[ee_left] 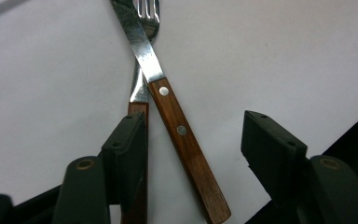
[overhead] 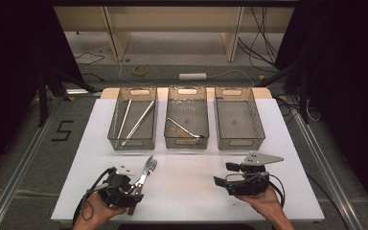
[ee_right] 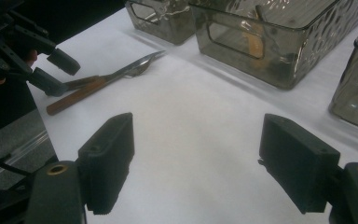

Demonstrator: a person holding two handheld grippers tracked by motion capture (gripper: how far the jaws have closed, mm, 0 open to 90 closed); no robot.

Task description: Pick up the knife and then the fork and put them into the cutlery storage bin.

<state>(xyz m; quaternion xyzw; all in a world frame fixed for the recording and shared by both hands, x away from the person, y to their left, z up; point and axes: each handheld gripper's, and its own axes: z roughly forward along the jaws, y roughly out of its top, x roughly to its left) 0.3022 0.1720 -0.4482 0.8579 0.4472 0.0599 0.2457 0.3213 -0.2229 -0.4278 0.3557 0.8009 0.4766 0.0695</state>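
- Knife (ee_left: 177, 128): wooden handle with two rivets, steel blade. Lies on the white table (overhead: 196, 187) near its front left edge, crossed over the fork; handle end toward the person.
- Fork (ee_left: 147, 11): wooden handle, tines pointing away toward the bins. Lies under the knife blade; the two touch where they cross.
- Left gripper (ee_left: 193, 140): fingers (ee_left: 126, 154) partly apart, set astride the two handles. The knife handle lies in the gap, clear of both pads; the fork handle runs under or against the left-hand finger, contact cannot be told. Nothing clamped.
- Right gripper (ee_right: 196, 163): fingers (ee_right: 109, 154) spread wide over bare table, holding and touching nothing. Held low at the front right of the table, well apart from the cutlery.
- Left bin (overhead: 133, 140): clear plastic, at the far side of the table; long metal utensils lie inside.
- Middle bin (overhead: 187, 141): clear plastic, just beside the left one; holds a metal piece and something brownish, too small to tell.
- Right bin (overhead: 239, 141): clear plastic, rightmost in the row.
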